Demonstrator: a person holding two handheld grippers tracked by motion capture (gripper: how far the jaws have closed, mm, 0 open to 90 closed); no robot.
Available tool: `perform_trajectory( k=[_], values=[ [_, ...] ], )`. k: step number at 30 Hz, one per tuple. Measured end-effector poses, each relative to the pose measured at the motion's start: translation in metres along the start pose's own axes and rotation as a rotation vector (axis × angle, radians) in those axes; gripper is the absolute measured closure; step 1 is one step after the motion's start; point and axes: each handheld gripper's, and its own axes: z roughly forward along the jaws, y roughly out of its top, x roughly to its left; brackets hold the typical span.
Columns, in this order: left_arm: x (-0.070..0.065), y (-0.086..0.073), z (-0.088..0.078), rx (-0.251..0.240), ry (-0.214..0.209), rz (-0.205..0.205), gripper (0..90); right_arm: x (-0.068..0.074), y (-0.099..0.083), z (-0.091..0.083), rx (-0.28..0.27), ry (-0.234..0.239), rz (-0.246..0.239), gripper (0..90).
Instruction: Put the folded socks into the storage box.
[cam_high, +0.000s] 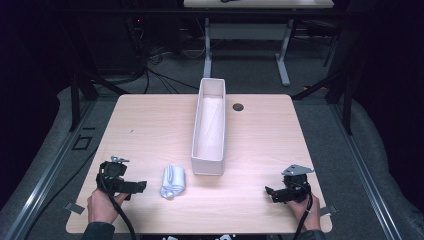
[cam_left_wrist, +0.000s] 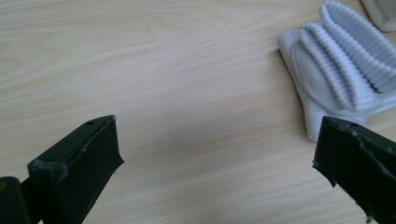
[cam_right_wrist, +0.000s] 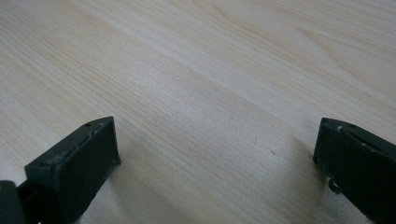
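High view: left claw (cam_high: 139, 186) wide, nothing between jaws, folded white cloth (cam_high: 172, 181) just beyond its tips, toward tray side, flat on worktop (cam_high: 150, 125). Right claw (cam_right_wrist: 217, 149) also wide, bare wood ahead, well apart from cloth. Long white tray (cam_high: 209, 122) past cloth.

Risks (judgement): left claw view puts cloth (cam_left_wrist: 343, 70) off toward one jaw, so closing may pinch single ribbed layer; fold then opens, or cloth drags against tray corner.

The folded sock (cam_high: 172, 181) is white and ribbed, the long box (cam_high: 208, 127) white, and the table (cam_high: 150, 125) pale wood grain.
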Motion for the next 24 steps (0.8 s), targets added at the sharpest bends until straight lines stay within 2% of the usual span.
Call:
perform_trajectory(
  k=[4,7,12,19,24],
  values=[
    [-0.005,0.006,0.000,0.030,-0.017,-0.009,0.0,0.000,0.000,0.000,0.000,0.002,0.000,0.0],
    [-0.011,0.013,0.002,0.062,-0.048,-0.020,0.0,0.000,0.000,0.000,0.000,0.002,-0.001,0.0],
    [-0.016,0.021,0.003,0.079,-0.069,-0.028,0.0,0.000,0.000,0.000,0.000,0.003,-0.001,0.0],
    [-0.028,0.034,0.005,0.108,-0.088,-0.017,0.0,0.000,0.000,0.000,0.000,0.004,-0.004,0.0],
    [-0.042,0.045,0.014,0.137,-0.100,0.003,0.0,0.000,0.000,0.000,0.000,0.003,-0.004,0.0]
  ],
)
